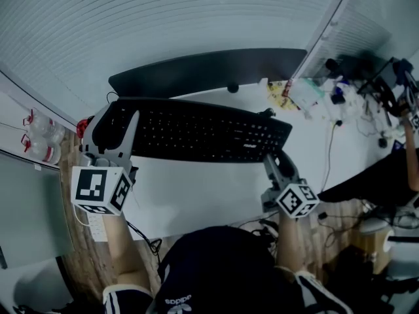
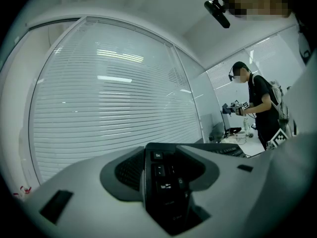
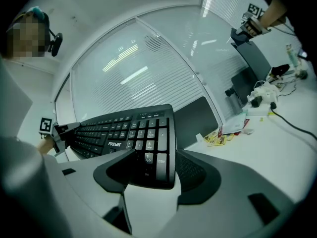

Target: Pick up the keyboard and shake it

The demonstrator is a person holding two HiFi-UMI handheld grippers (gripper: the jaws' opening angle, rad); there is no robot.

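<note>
A black keyboard point(image 1: 196, 133) is held off the white desk, one gripper at each end. My left gripper point(image 1: 116, 131) is shut on its left end; in the left gripper view the Esc-side keys point(image 2: 163, 182) sit between the grey fingers point(image 2: 124, 170). My right gripper point(image 1: 275, 159) is shut on the right end, where the numpad corner point(image 3: 153, 160) lies between the pads point(image 3: 195, 175). In the right gripper view the keyboard point(image 3: 119, 130) stretches away to the left, tilted up.
A dark monitor point(image 1: 209, 70) lies behind the keyboard on the white desk point(image 1: 196, 191). Clutter and cables point(image 1: 340, 97) crowd the desk's right end. Window blinds point(image 2: 109, 98) stand behind. Another person point(image 2: 260, 105) with grippers stands further along.
</note>
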